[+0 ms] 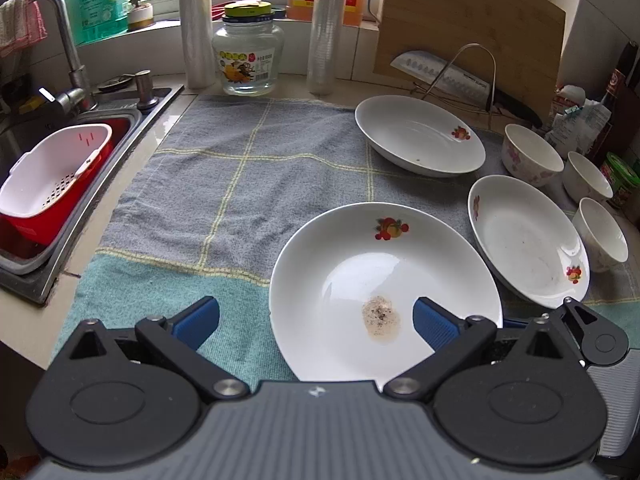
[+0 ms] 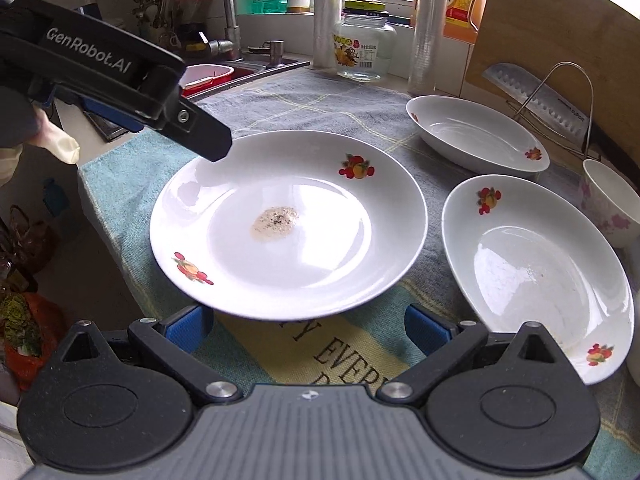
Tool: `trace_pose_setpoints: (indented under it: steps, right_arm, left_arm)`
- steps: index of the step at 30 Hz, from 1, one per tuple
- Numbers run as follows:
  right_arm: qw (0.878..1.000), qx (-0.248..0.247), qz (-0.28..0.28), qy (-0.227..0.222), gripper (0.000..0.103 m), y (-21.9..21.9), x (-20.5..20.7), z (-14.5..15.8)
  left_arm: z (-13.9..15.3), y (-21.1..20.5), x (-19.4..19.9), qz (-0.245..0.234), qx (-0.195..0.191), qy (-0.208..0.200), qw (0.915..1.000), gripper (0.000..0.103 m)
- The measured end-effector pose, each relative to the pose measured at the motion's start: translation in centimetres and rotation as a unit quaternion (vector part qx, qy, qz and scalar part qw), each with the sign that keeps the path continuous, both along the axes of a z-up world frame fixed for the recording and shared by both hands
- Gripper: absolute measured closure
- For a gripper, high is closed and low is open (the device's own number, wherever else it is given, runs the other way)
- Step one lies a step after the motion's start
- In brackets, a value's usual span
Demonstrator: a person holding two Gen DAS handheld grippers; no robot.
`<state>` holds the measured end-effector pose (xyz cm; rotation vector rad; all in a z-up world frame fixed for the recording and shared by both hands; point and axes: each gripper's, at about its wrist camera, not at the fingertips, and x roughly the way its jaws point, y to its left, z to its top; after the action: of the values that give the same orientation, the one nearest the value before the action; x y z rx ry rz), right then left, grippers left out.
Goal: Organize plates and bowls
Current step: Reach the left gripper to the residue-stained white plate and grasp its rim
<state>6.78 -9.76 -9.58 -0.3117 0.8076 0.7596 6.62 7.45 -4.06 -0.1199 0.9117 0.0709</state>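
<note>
**Soiled plate under approach, both grippers unloaded**

Step in hand, as judged: picking up the large plate [image 1: 384,264] for stacking with the others.

- Left gripper [image 1: 314,320]: jaws released and spread wide, gripping nothing. One finger over the plate's well, the other outside the rim above the checked towel [image 1: 240,184].
- Right gripper [image 2: 308,330]: jaws likewise released, empty, just short of the plate's near edge.
- Location of the large plate: on the towel near the counter's front edge, beside the two deep plates. Resting flat or slightly raised: cannot tell.

Recommended handling:
- Pinch across the rim only, one finger above and one below, well seated before closing.
- Keep level during the lift: glazed, slippery surface.
- Avoid stacking soiled face against clean ware.

Containers and contents:
- Large plate: pale, speckled patch of residue [image 2: 276,220] at the centre.
- Far deep plate [image 1: 420,136]: a tiny dark speck, otherwise bare.
- Near deep plate [image 1: 528,240]: faint smears only.
- Three small bowls [image 1: 532,156] at the right edge: nothing visible inside.
- Glass jar [image 1: 248,60] at the back: seemingly empty.
- Red basin [image 1: 24,232] in the sink: white strainer basket [image 1: 52,176] inside, itself empty.
</note>
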Motion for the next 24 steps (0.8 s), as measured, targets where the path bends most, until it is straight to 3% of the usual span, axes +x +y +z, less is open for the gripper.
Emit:
trace_pose_setpoints:
  steps: [9, 17, 24]
  right_arm:
    - [1.000, -0.003, 0.007, -0.016, 0.000, 0.7, 0.2, -1.0]
    - [1.000, -0.004, -0.002, -0.013, 0.000, 0.9, 0.1, -1.0]
    - [1.000, -0.005, -0.017, -0.014, 0.000, 0.9, -0.1, -1.0]
  left_arm:
    - [-1.3, 0.3, 3.9, -0.092, -0.005, 0.022, 0.9955, 0.001]
    - [-3.1, -0.1, 6.9, -0.168, -0.006, 0.052, 0.9844, 0.001]
    - [-4.6, 0.8, 7.9, -0.208, -0.041, 0.082, 0.9738, 0.001]
